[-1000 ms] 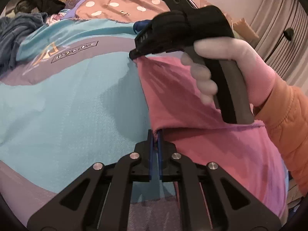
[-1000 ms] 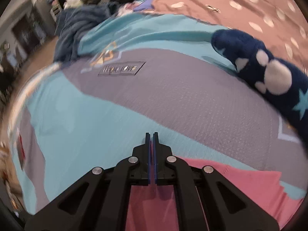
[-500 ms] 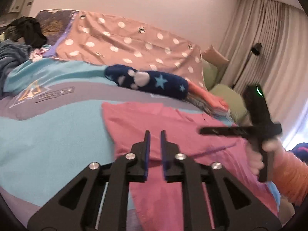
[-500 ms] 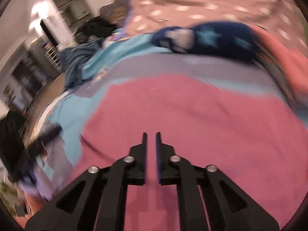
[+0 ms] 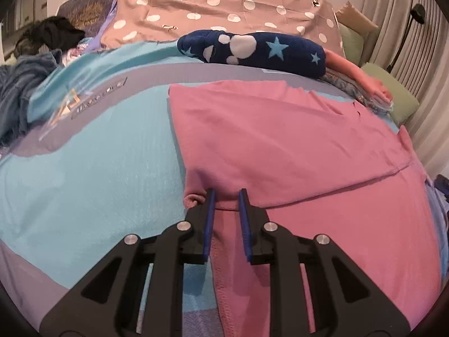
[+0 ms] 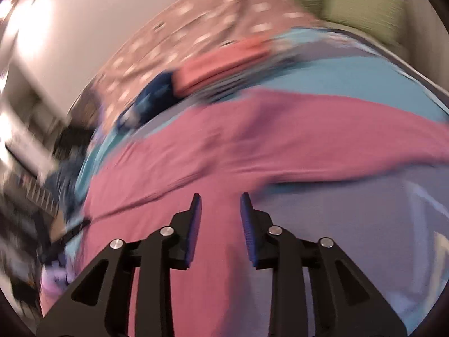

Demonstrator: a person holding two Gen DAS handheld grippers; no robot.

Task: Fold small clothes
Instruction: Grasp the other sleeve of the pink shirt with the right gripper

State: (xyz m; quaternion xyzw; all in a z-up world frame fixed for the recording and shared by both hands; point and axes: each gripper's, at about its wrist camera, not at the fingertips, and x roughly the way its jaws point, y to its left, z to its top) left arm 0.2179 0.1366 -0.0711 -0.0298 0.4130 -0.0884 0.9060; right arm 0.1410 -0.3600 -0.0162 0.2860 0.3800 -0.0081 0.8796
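Observation:
A pink garment [image 5: 280, 146] lies spread on the bed, with one layer folded over another along a diagonal edge. My left gripper [image 5: 226, 193] is open and empty, its tips just over the garment's near left corner by a small rolled bit of hem. The garment also shows in the blurred right wrist view [image 6: 252, 146]. My right gripper [image 6: 220, 198] is open and empty above the garment's edge, where pink meets the grey cover.
The bed cover [image 5: 84, 168] is turquoise and grey. A navy star-patterned item [image 5: 252, 49] and a stack of folded clothes [image 5: 362, 84] lie at the back. A dark clothes pile [image 5: 19, 90] sits far left. Green cushions [image 6: 362, 14] lie beyond.
Both grippers let go of the pink garment and opened wide. The garment now lies flat, folded over. The right gripper swung away to the right, blurring its view.

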